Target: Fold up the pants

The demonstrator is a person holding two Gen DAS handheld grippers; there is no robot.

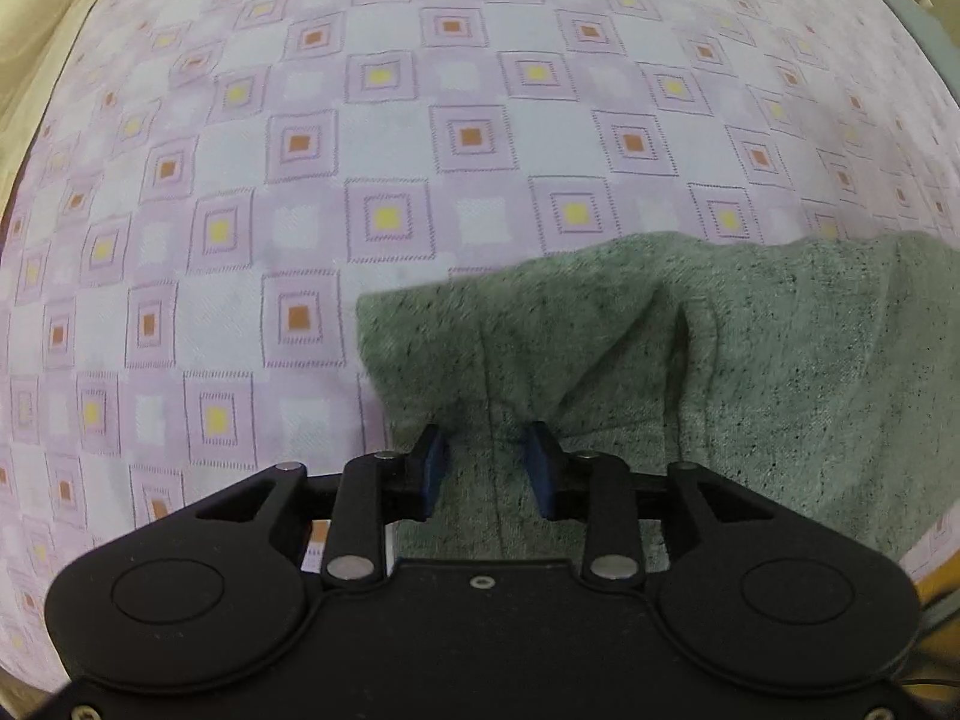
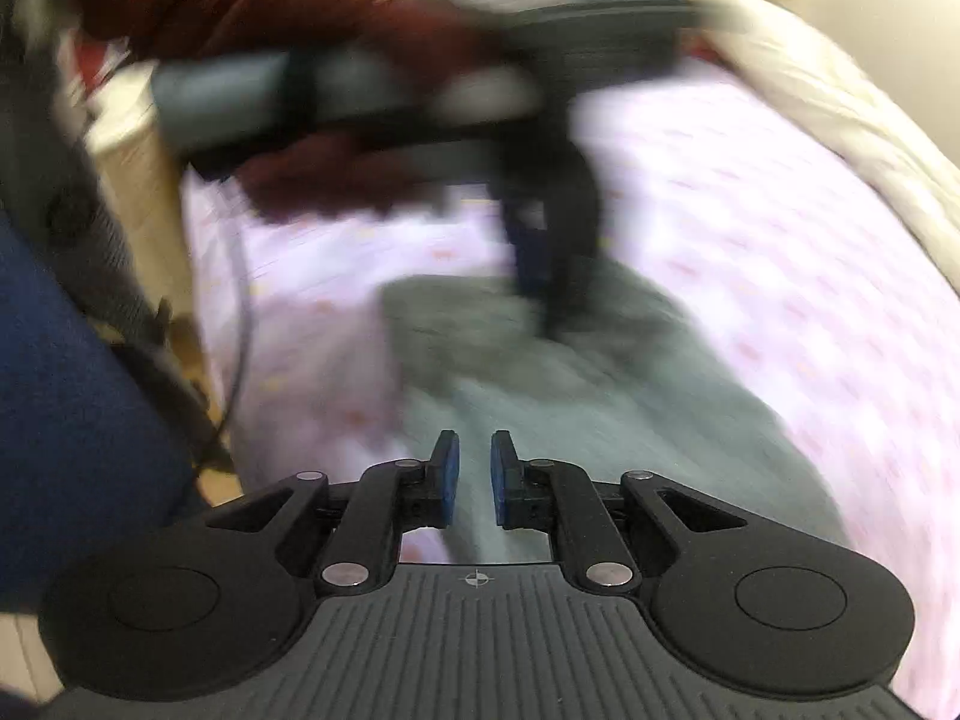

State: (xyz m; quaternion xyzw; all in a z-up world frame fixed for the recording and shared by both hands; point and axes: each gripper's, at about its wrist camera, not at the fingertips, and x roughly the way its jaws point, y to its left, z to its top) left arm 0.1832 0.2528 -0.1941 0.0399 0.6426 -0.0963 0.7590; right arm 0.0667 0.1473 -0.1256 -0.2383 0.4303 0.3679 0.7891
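Note:
The grey-green pants [image 1: 630, 360] lie on a pink checked bedsheet [image 1: 420, 120], bunched at the lower right of the left wrist view. My left gripper [image 1: 487, 450] is open, its blue pads on either side of a seam, low over the cloth. In the right wrist view, which is motion-blurred, the pants [image 2: 600, 420] stretch ahead. My right gripper [image 2: 474, 468] hovers above them with a narrow gap between its pads and nothing in it. The left gripper [image 2: 546, 276] shows there at the pants' far end, held by a hand in a dark red sleeve.
A cream blanket [image 1: 36, 30] borders the sheet [image 2: 750, 210] at the left and far edges. A person's blue-clad leg [image 2: 72, 420] and a dark cable [image 2: 240, 312] are at the left of the right wrist view.

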